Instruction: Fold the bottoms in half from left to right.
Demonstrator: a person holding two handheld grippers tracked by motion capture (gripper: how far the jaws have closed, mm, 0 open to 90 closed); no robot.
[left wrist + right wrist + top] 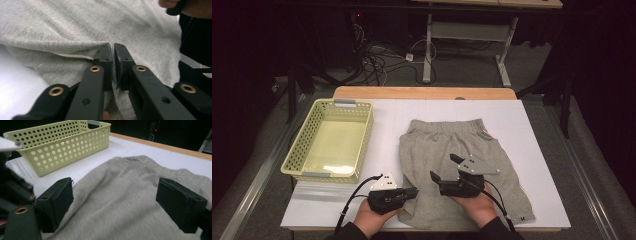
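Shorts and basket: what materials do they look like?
Shorts: grey heathered knit, probably cotton jersey or fleece; matte, soft, wrinkling, with a ribbed waistband. Basket: pale yellow moulded plastic, slightly glossy, its walls perforated with regular round holes.

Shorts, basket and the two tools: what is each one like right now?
Shorts: lying flat on the table, hem pinched at the near left corner.
Basket: empty, upright, left of the shorts.
Left tool: shut on the shorts' hem.
Right tool: open, above the shorts.
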